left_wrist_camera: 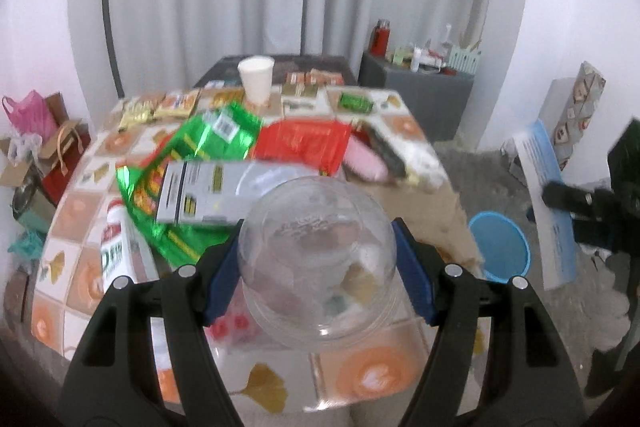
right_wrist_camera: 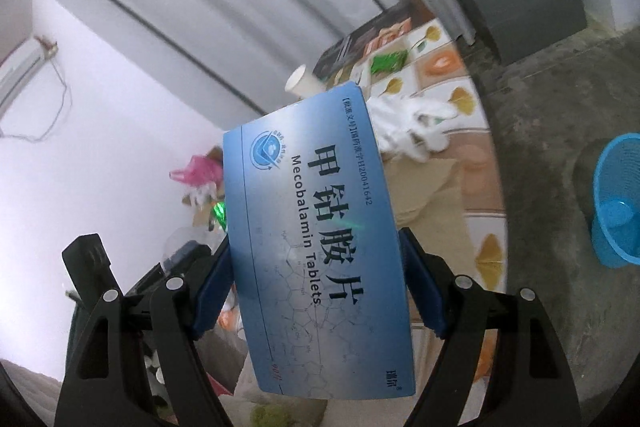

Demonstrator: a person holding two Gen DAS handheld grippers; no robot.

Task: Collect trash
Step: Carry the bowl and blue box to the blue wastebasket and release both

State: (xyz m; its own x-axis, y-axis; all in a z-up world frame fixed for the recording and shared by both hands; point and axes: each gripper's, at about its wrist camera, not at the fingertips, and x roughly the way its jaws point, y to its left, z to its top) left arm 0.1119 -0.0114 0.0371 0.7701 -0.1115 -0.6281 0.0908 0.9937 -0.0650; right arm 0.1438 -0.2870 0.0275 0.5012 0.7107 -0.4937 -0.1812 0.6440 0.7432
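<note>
Trash in both grips: clear plastic dome lid [left_wrist_camera: 316,259] clamped between blue pads of left gripper [left_wrist_camera: 318,269], lifted off tiled table [left_wrist_camera: 372,379]; blue medicine box [right_wrist_camera: 316,239] clamped across its width in right gripper [right_wrist_camera: 318,283], carried off table's side. Blue wastebasket [left_wrist_camera: 500,247] on floor beside table, little visible inside. Neither item binned yet. Left on table: green wrapper [left_wrist_camera: 192,163], red packet [left_wrist_camera: 300,143], paper cup [left_wrist_camera: 256,77], small snack packs. Judgement: early-to-middle stage, most litter uncollected.
</note>
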